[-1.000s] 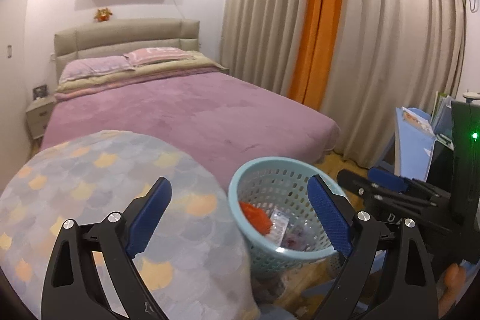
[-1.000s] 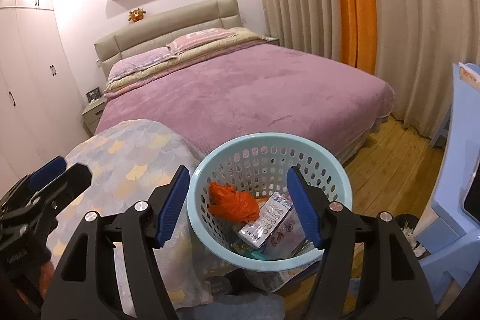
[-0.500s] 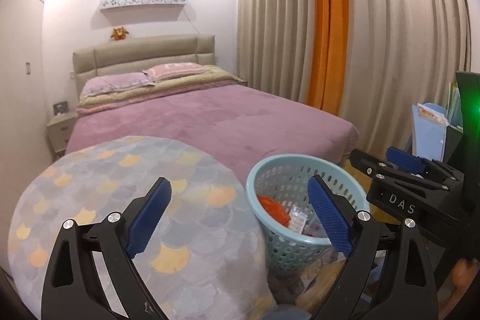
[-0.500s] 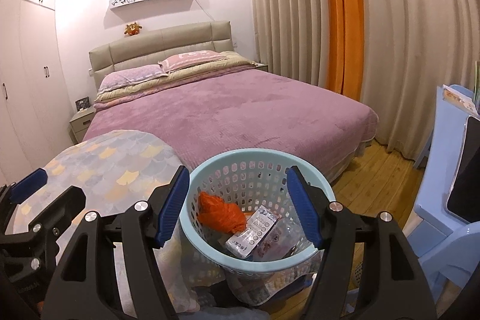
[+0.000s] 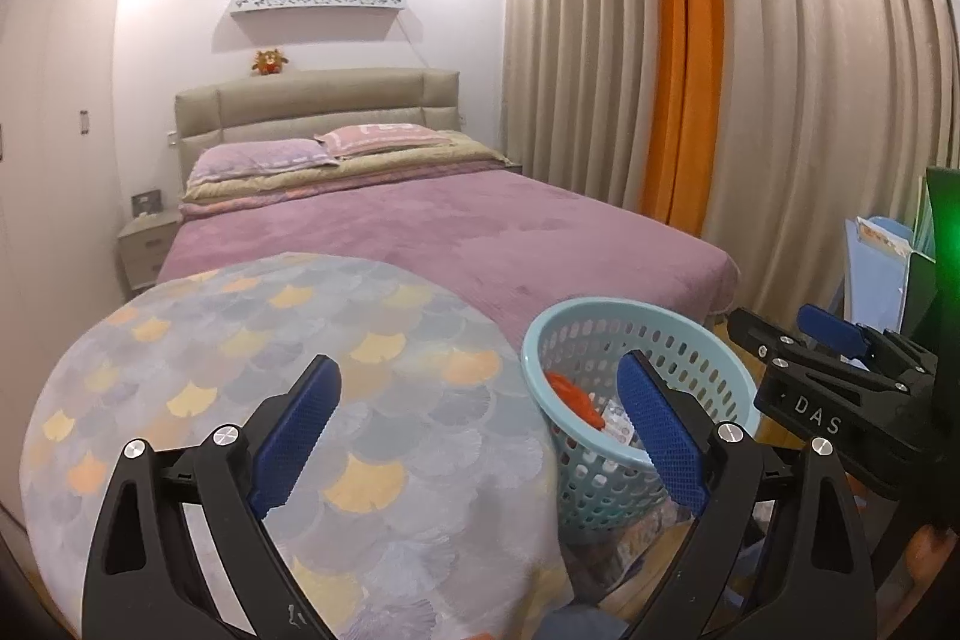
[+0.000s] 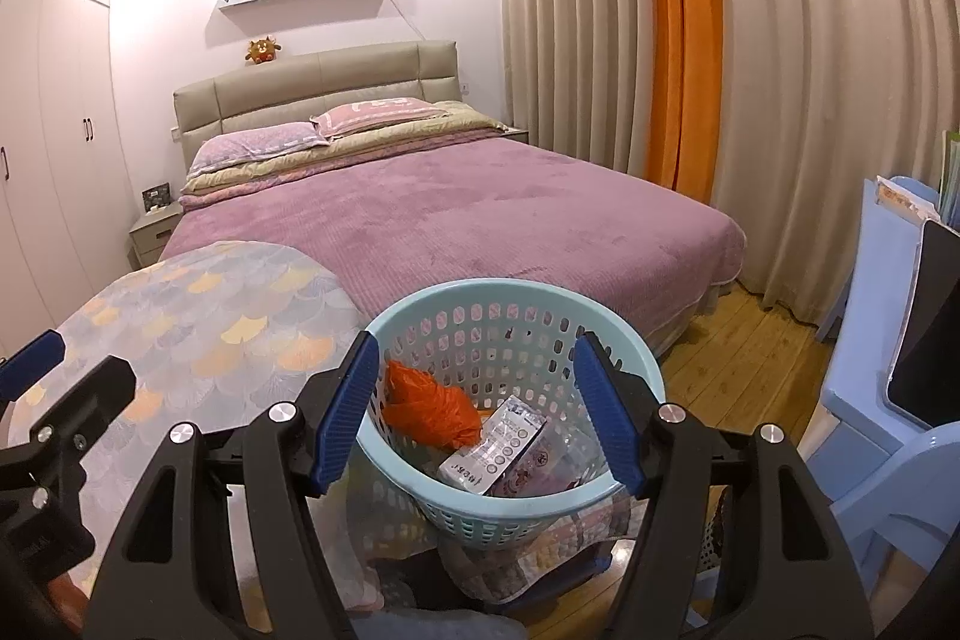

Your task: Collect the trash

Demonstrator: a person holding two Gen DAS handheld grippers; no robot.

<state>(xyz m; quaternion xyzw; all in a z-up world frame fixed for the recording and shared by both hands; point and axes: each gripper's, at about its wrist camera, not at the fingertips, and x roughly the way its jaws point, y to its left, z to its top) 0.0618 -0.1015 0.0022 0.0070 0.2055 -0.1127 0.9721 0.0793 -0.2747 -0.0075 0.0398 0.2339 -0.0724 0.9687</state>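
Note:
A light blue perforated trash basket [image 6: 510,304] [image 5: 648,322] stands on the floor beside a round table with a scale-patterned cloth [image 5: 300,370] [image 6: 198,316]. Inside the basket lie an orange crumpled bag [image 6: 429,403] [image 5: 570,397], a white printed packet [image 6: 495,451] and other wrappers. My right gripper [image 6: 477,409] is open, hovering over the basket with nothing between its blue pads. My left gripper [image 5: 477,427] is open and empty above the table's right edge. The right gripper's body [image 5: 840,388] shows at the right of the left wrist view.
A bed with a purple cover [image 6: 456,214] fills the middle of the room. Beige and orange curtains [image 6: 690,40] hang at the right. A light blue chair [image 6: 882,340] with books stands at the right on the wooden floor [image 6: 738,370]. A nightstand [image 6: 153,232] and wardrobes sit at the left.
Both grippers have drawn back and tilted up, so the basket and table sit lower and farther in each view. Both stay open and empty.

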